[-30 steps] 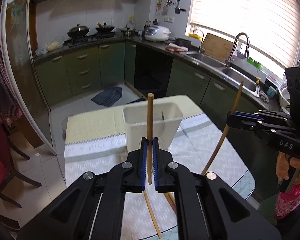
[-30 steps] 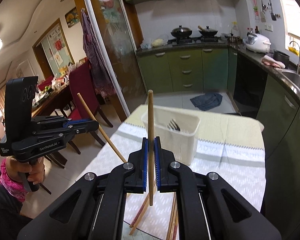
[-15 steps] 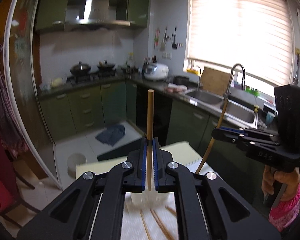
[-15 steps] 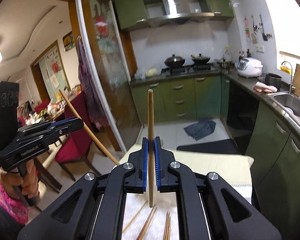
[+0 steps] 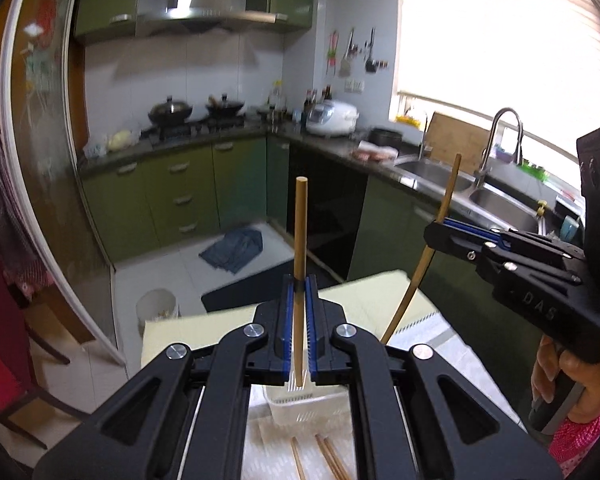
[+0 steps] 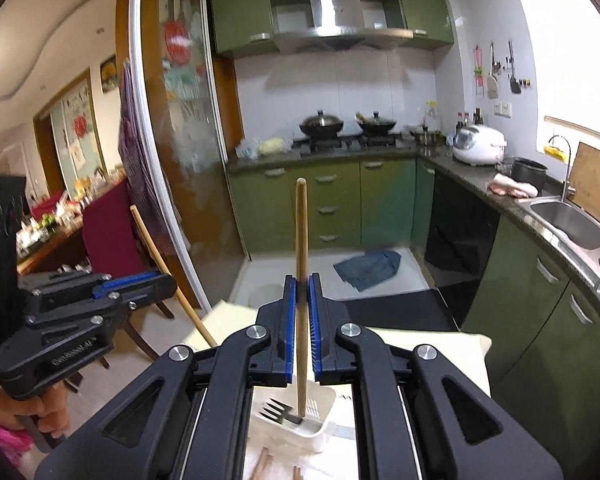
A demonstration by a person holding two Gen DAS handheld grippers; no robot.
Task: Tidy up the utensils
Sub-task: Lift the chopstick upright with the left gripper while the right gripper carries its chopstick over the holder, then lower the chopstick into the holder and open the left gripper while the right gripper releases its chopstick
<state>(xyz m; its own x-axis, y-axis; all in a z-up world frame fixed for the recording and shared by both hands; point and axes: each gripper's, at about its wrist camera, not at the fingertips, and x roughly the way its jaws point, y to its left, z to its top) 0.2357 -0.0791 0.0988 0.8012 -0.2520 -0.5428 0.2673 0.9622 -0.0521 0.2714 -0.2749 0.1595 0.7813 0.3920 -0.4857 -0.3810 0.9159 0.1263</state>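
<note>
My left gripper [image 5: 299, 280] is shut on an upright wooden chopstick [image 5: 301, 224]. Its lower end hangs over the white plastic basket [image 5: 284, 412] on the table. To the right, my right gripper [image 5: 436, 234] grips a second chopstick [image 5: 448, 196] that slants down toward the table. In the right wrist view, the right gripper [image 6: 301, 280] is shut on its chopstick [image 6: 301, 232], whose tip reaches into the basket [image 6: 324, 436] beside a dark fork [image 6: 276, 410]. The left gripper [image 6: 168, 282] shows at left with its chopstick [image 6: 152, 240]. Loose chopsticks [image 5: 328, 456] lie in front of the basket.
The table carries a pale yellow mat [image 5: 204, 332] and a patterned cloth [image 5: 444, 356]. Green cabinets, a stove and a sink [image 5: 496, 196] line the far and right walls. A red chair [image 6: 108, 236] stands at left. A blue rag [image 5: 236, 248] and a white bin [image 5: 158, 308] are on the floor.
Both grippers rose and moved forward, each still gripping its chopstick. The basket, earlier ahead of the fingers, now sits low beneath them, with more of the kitchen in view.
</note>
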